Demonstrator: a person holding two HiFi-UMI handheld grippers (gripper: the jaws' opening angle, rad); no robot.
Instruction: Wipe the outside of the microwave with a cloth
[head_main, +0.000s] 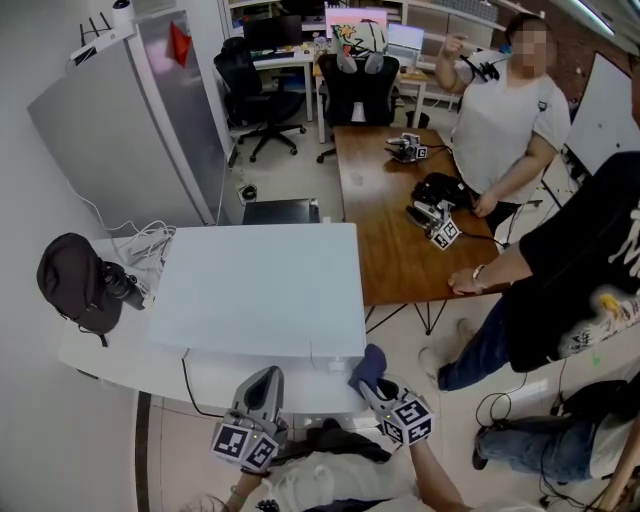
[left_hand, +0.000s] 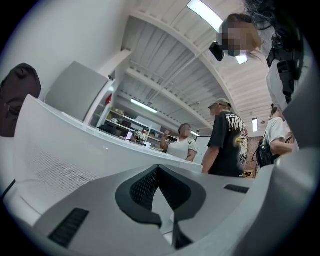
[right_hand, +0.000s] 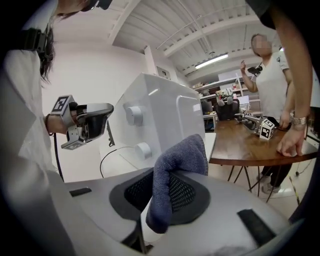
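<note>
The white microwave (head_main: 260, 285) stands on a white table (head_main: 110, 360), and I see its flat top from above. In the right gripper view its front corner with two round knobs (right_hand: 134, 115) faces me. A dark blue cloth (head_main: 368, 365) is pinched in my right gripper (head_main: 373, 388), just off the microwave's near right corner. It droops over the jaws (right_hand: 175, 170). My left gripper (head_main: 263, 380) is shut with nothing in it and hangs at the microwave's near edge. The same gripper (right_hand: 92, 122) shows in the right gripper view, left of the knobs.
A black bag (head_main: 75, 280) and a tangle of cables (head_main: 140, 245) lie left of the microwave. A grey fridge (head_main: 130, 120) stands behind. To the right, a wooden table (head_main: 400, 240) carries spare grippers (head_main: 435, 220), with two people (head_main: 505, 120) standing close by.
</note>
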